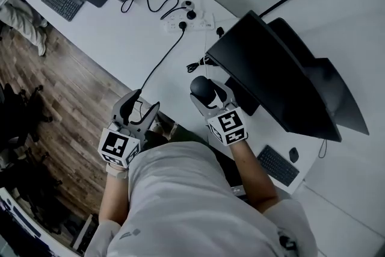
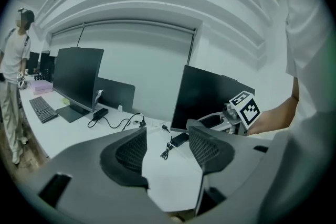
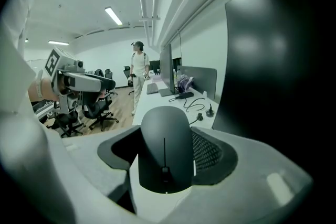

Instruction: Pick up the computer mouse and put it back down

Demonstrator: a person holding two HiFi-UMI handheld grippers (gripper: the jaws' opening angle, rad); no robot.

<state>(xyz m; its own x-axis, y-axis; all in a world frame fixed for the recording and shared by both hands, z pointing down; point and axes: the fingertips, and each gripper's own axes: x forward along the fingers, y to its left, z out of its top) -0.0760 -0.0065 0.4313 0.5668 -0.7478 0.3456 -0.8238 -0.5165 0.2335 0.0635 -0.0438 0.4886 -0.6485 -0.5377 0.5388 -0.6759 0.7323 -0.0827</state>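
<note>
Both reach forward over the white table (image 1: 120, 39): my right tongs (image 1: 206, 93) pinch the black mouse (image 3: 165, 139) by its sides; my left tongs (image 1: 139, 108), beside them, gape empty.

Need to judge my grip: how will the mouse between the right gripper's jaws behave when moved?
Probably stiff: the mouse looks like a hard moulded shell. Its smooth, rounded sides could slip or twist, though the right gripper's meshed pads flank it on both sides, which should help. It looks small, so likely light.
</note>
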